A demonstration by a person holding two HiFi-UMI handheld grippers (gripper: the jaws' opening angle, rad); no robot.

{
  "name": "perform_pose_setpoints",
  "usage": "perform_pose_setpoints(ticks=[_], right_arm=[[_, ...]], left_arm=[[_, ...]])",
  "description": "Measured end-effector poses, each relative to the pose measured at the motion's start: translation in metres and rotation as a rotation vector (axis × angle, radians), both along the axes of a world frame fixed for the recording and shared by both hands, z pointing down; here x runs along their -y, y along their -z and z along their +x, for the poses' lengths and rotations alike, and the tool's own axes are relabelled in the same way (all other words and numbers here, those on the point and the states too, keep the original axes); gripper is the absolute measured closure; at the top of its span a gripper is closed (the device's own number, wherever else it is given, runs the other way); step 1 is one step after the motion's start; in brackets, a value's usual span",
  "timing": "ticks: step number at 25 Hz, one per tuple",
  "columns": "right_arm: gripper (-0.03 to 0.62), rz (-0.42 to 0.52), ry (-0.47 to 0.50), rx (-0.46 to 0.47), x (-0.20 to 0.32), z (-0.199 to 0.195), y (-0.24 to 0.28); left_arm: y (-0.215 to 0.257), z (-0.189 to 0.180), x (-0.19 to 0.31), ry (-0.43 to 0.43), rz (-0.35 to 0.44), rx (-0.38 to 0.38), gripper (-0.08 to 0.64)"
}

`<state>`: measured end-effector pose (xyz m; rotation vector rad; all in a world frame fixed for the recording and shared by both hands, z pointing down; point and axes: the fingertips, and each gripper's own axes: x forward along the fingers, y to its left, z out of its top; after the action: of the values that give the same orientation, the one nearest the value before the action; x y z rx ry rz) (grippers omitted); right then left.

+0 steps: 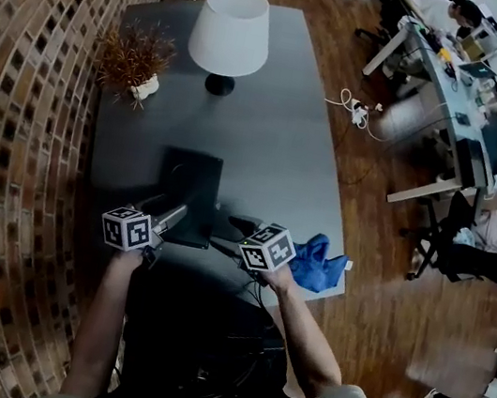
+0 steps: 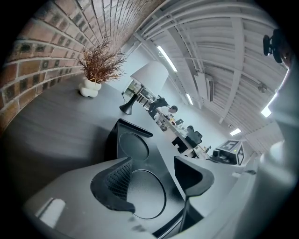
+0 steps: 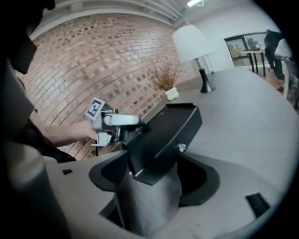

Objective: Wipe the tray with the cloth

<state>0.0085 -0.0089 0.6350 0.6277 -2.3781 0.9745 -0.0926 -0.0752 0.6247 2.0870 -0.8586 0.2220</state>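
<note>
In the head view the dark tray (image 1: 189, 188) sits near the front of the grey table (image 1: 279, 132). My left gripper (image 1: 172, 215) is shut on the tray's left front edge. In the left gripper view the ribbed pad (image 2: 112, 179) lies on the tray (image 2: 145, 186), which has two round recesses. My right gripper (image 1: 235, 232) is at the tray's right front corner. In the right gripper view its jaws (image 3: 154, 179) stand wide open around the tilted tray's corner (image 3: 159, 140), and the left gripper (image 3: 114, 122) shows beyond. The blue cloth (image 1: 318, 263) lies crumpled on the table, right of the right gripper.
A white lamp (image 1: 230, 33) and a dried plant in a white pot (image 1: 135, 59) stand at the table's far end. A brick wall (image 1: 17, 105) runs along the left. A power strip with cables (image 1: 359, 113) lies on the wooden floor; desks with seated people are at the right.
</note>
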Motion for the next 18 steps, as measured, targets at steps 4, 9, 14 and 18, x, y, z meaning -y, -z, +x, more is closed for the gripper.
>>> perform_pose_setpoints(ticks=[4,9,14,18], right_arm=[[0.274,-0.174,-0.036,0.069,0.012,-0.037,-0.021],[0.279,-0.079,0.010,0.014,0.035,-0.054,-0.020],[0.281,0.027,0.121,0.002,0.042,-0.030,-0.008],[0.356,0.293,0.333,-0.399,0.079,0.000,-0.033]], left_arm=[[-0.001,-0.002,0.000,0.015,-0.006,0.001,0.275],[-0.004,-0.010,0.000,0.054,0.000,0.073,0.275],[-0.006,-0.013,0.000,0.082,-0.018,0.064,0.276],[-0.005,-0.014,0.001,0.079,-0.004,0.068,0.276]])
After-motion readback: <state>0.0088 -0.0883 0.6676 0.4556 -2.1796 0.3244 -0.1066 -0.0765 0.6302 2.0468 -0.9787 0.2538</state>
